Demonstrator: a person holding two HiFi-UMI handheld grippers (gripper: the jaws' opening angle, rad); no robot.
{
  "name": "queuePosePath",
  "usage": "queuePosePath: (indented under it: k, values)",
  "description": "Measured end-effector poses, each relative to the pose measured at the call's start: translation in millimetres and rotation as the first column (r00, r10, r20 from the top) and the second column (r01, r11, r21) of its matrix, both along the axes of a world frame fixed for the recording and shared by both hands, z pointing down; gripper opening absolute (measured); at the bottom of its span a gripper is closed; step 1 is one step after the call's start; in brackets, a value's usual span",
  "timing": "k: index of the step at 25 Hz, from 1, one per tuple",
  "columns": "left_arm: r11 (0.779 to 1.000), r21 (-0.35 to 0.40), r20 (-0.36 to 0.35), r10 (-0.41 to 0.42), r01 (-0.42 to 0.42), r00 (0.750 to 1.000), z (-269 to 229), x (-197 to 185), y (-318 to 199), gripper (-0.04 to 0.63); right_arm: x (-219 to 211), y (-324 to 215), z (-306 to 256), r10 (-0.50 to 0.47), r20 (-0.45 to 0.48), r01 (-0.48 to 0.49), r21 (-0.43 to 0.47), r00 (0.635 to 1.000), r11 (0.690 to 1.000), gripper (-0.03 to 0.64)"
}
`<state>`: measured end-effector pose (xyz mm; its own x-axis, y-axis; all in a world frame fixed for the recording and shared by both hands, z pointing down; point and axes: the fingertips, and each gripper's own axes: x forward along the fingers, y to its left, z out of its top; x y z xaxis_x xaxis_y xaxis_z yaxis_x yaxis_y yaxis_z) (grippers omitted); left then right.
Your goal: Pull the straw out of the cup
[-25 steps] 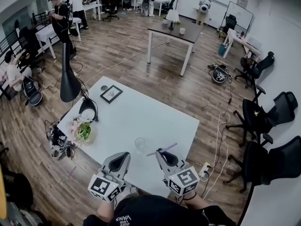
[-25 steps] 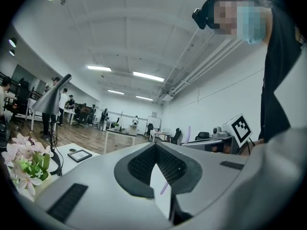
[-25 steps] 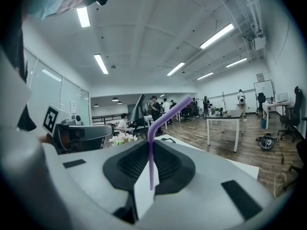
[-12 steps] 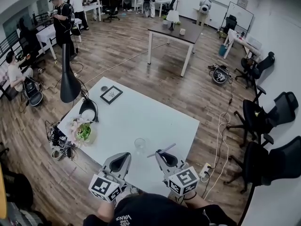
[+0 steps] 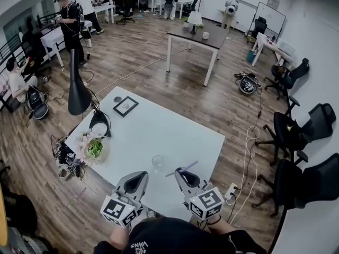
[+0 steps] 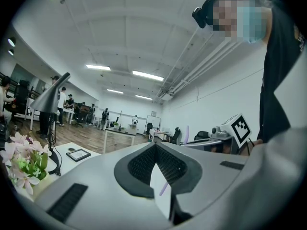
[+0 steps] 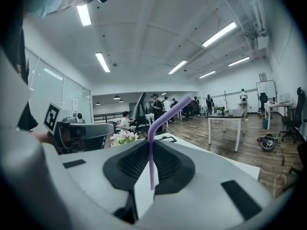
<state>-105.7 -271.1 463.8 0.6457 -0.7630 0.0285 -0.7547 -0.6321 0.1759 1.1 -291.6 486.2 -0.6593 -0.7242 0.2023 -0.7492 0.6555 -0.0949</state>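
A clear glass cup [image 5: 158, 163] stands upright on the white table [image 5: 159, 126] near its front edge. The purple bendy straw [image 5: 182, 169] is out of the cup, held up to the cup's right. My right gripper [image 5: 180, 173] is shut on the straw [image 7: 152, 147], whose bent top leans up and to the right in the right gripper view. My left gripper [image 5: 141, 173] hovers just left of the cup, its jaws closed with nothing between them [image 6: 156, 150]. In the left gripper view the straw's tip [image 6: 187, 133] shows pale beside the right gripper's marker cube.
A black cone lamp [image 5: 78, 95], a small framed picture [image 5: 125, 105] and a pot of flowers [image 5: 95, 148] stand on the table's left part. Office chairs [image 5: 296, 131] and cables lie to the right. A dark table [image 5: 195, 36] and several people are farther back.
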Motion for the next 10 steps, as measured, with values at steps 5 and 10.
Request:
queuePosePath:
  k: [5,10]
  values:
    - [1.0,0.001,-0.002,-0.002,0.002,1.0,0.9,-1.5,-0.7,0.002,-1.2,-2.1,-0.9,0.003,0.006,-0.003,0.003,1.0,1.0,0.041]
    - [1.0,0.002,-0.002,-0.005,0.005,1.0,2.3,-4.7,-2.2,0.002,-2.9,-4.1,-1.0,0.005,0.015,-0.005,0.002,1.0,1.0,0.041]
